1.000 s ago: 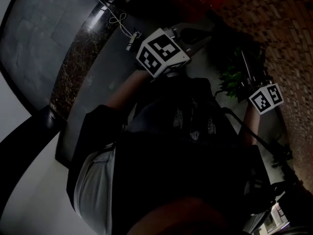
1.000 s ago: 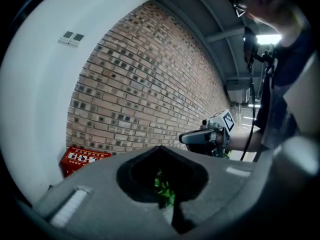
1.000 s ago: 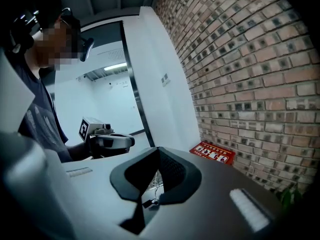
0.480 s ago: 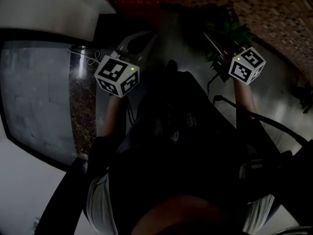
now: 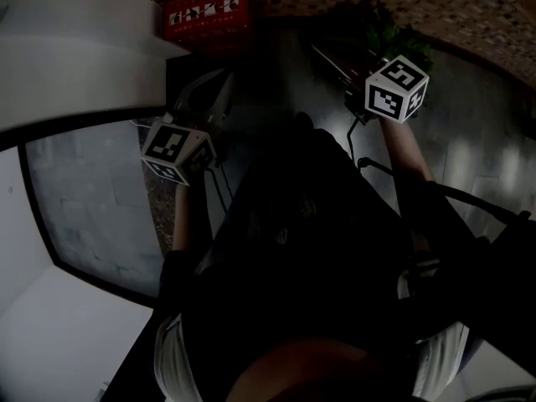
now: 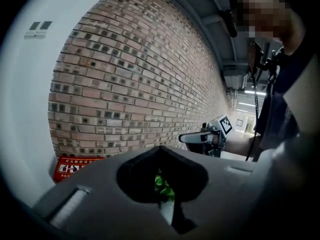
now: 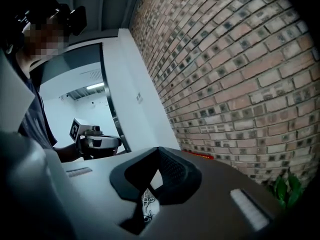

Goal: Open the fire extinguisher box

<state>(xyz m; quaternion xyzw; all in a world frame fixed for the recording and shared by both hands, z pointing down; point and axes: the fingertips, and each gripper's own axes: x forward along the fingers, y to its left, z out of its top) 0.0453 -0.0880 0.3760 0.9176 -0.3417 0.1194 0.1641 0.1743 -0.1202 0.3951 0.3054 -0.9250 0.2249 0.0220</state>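
**A:** What do we enter first?

**B:** One red rectangular fire extinguisher box (image 5: 208,13) with white markings on its front. It stands at the foot of the red-brown brick wall (image 6: 140,74).

**A:** Where is it relative to our tools?

**B:** It is ahead of the left gripper (image 6: 160,149), low and off to its left, well apart from the tips. From the right gripper (image 7: 158,149) it is also ahead, slightly to the right, and we see only a red edge.

**A:** Condition of the tools?

**B:** On both, the jaws meet at the tips and clamp nothing. Neither touches the box.

**A:** What else do we list?

**B:** One leafy green plant (image 6: 161,185), straight ahead of the left gripper and to the right of the right gripper. One plain white wall (image 6: 27,94), to the left of the box.
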